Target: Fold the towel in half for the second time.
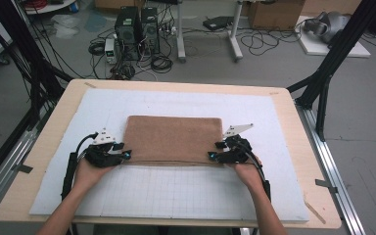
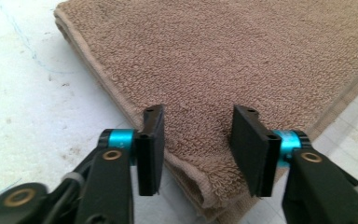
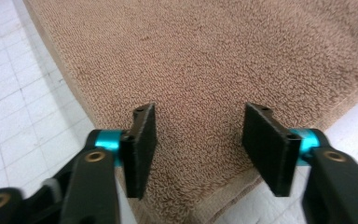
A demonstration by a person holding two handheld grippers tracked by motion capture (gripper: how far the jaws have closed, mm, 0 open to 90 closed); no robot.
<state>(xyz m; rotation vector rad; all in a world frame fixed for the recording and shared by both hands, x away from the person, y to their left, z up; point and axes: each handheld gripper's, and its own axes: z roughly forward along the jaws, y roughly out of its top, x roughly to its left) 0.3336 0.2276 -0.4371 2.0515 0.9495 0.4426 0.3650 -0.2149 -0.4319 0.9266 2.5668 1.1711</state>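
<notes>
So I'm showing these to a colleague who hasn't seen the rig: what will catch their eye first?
Probably the brown towel, folded flat in the middle of the white mat. Next, the left gripper and right gripper, each at a near corner of it, jaws open astride the corner.

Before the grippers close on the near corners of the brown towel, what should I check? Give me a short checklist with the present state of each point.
1. Left gripper open, jaws apart: ok.
2. Right gripper open, jaws apart: ok.
3. Each gripper at a near corner of the towel: ok, one at each end of the near edge.
4. Towel lies flat and folded on the white mat: ok.
5. All folded layers sit between the jaws: cannot tell.
6. Nothing else lies on the towel: ok.
</notes>
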